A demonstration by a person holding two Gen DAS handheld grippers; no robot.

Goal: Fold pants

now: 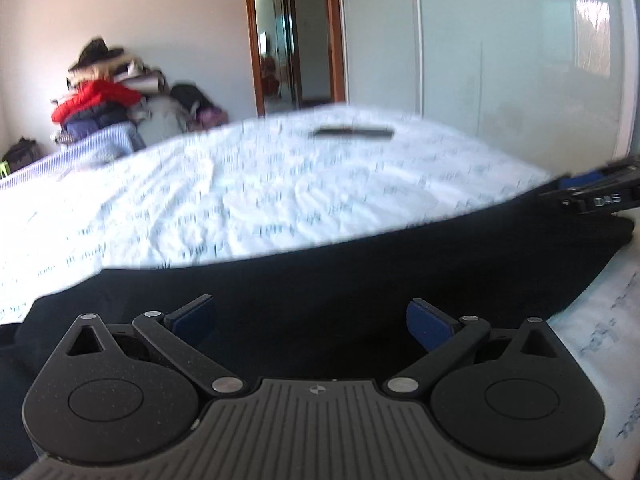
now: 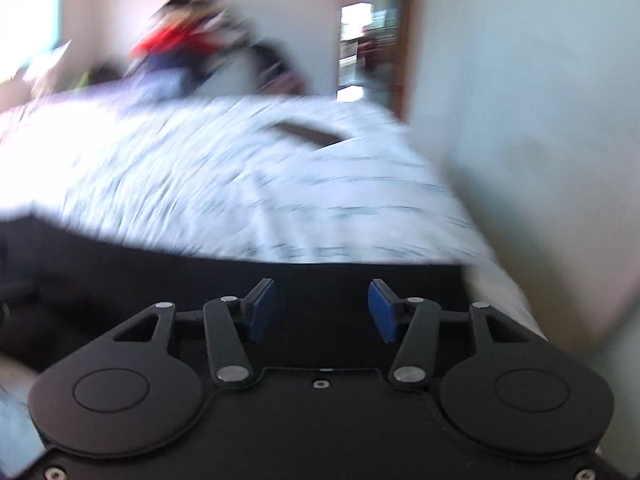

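My left gripper point(image 1: 312, 322) was matte black, with two round hubs, slim link arms pinned by silver rivets, blue pads point(image 1: 430, 330) on its fingers and a ribbed grey plate bearing a small round emblem. My right gripper point(image 2: 322, 310) looked alike: black discs, silver rivets, blue pads point(image 2: 382, 312), and small screws along its smooth body.

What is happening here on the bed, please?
A person is folding dark pants on a bed with a white patterned sheet, using a handheld gripper in each hand. The left gripper is open above the cloth and grips nothing. The right gripper is also open, with nothing between its pads; its view is blurred. The pants lie spread as a flat dark band near the bed's edge. A small dark object lies farther back on the sheet.
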